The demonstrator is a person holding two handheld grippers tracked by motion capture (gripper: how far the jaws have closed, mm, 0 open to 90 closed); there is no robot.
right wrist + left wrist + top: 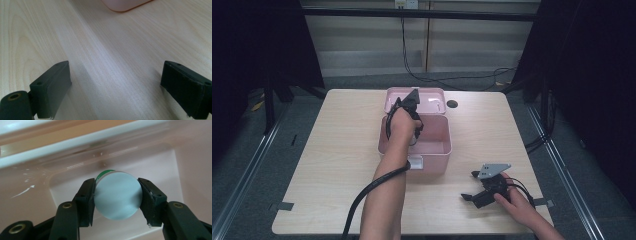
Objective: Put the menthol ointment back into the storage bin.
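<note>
The left tongs (pixel 116 195) grip a small round can (pixel 117 194) by its sides, its pale flat end facing the camera and a green band showing behind its rim, and they hold it down inside the open pink box (pixel 432 150) that stands near the middle of the worktop (pixel 337 165), towards its far edge, with the hinged lid (pixel 429 97) laid back behind it. In the high view the left hand (pixel 402 122) reaches into the box from above. The right tongs (pixel 477 192) rest near the worktop's near right corner, jaws spread wide with nothing between them but bare wood. The can seems not to touch the box floor yet, though the gap is hard to judge. If the tongs let go too soon, the can would likely drop, land on its curved side and roll against a wall, or bounce on the hard plastic. The pads hold a smooth round surface on a narrow strip, so a tilt of the wrist could let it twist or slip out. Pressing down too far could shove the light box across the worktop, since the other tongs are not steadying it.
</note>
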